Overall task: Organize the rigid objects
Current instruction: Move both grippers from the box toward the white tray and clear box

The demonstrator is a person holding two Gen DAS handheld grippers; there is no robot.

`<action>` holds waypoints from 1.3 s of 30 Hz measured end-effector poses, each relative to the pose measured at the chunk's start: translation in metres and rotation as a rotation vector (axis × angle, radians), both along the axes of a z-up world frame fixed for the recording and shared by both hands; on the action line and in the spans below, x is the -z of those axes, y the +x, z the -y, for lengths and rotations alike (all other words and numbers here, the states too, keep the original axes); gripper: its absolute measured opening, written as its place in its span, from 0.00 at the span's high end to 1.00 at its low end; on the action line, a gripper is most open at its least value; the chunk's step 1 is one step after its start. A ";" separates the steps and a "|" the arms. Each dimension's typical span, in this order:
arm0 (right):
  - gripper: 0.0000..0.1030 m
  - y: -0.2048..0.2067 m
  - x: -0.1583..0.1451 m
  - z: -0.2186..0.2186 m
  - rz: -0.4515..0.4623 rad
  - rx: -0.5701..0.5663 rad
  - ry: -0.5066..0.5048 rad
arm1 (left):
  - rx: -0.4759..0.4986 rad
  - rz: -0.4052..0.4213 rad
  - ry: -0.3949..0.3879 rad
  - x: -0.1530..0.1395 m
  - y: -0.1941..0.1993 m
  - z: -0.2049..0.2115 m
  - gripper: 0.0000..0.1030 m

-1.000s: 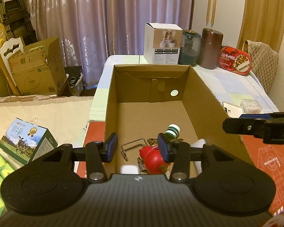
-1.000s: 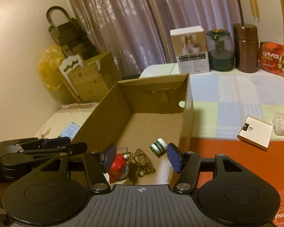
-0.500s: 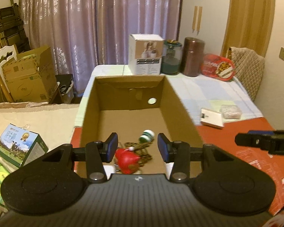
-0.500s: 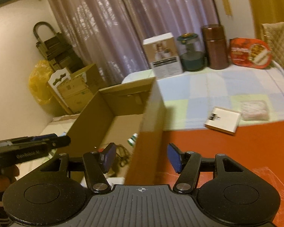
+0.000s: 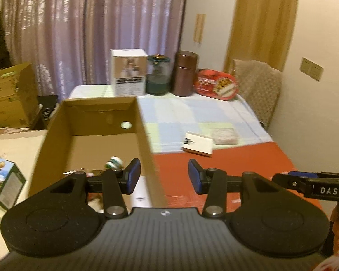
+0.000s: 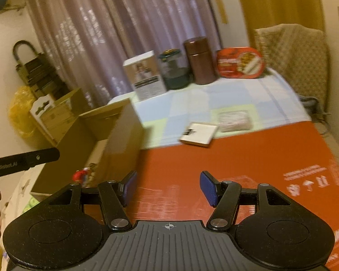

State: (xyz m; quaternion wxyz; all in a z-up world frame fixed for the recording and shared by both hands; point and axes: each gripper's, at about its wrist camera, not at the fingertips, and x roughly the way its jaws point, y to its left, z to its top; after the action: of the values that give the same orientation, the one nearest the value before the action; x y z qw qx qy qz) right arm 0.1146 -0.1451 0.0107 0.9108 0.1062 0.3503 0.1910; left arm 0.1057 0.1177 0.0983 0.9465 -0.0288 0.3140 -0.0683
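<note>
- Cardboard box [image 5: 144, 135] stands along the table's left edge, holding a small green-white bottle [image 5: 113, 162].
- Left gripper [image 5: 163, 176], fingers wide apart and empty, straddles the box's right wall.
- Right gripper [image 6: 168, 188], equally spread and empty, hovers over the red mat [image 6: 248, 155].
- White flat box [image 6: 198, 134] lies at the mat's far edge.

— Box position?
— Cardboard box [image 5: 144, 135] left on table [image 5: 226, 164]; small bottle [image 5: 113, 162] inside.
— Right of it?
— Flat packet [image 5: 197, 144], wrapped pack [image 5: 224, 133] just behind. Jars [image 5: 184, 74] along far edge.
</note>
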 end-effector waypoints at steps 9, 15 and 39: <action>0.43 -0.012 -0.003 0.053 -0.001 0.093 -0.001 | 0.058 -0.021 -0.013 0.015 -0.001 0.052 0.53; 0.42 -0.016 0.001 0.080 -0.026 0.151 -0.021 | 0.090 -0.050 -0.012 0.026 0.006 0.075 0.52; 0.40 0.035 0.012 0.121 0.009 0.171 -0.123 | 0.129 -0.101 0.016 0.065 0.071 0.132 0.28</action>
State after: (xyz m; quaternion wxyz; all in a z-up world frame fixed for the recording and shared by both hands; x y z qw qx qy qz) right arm 0.1497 -0.2657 -0.0013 0.9301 0.0787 0.3471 0.0913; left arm 0.1770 -0.0139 0.0336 0.9232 -0.0045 0.3633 -0.1251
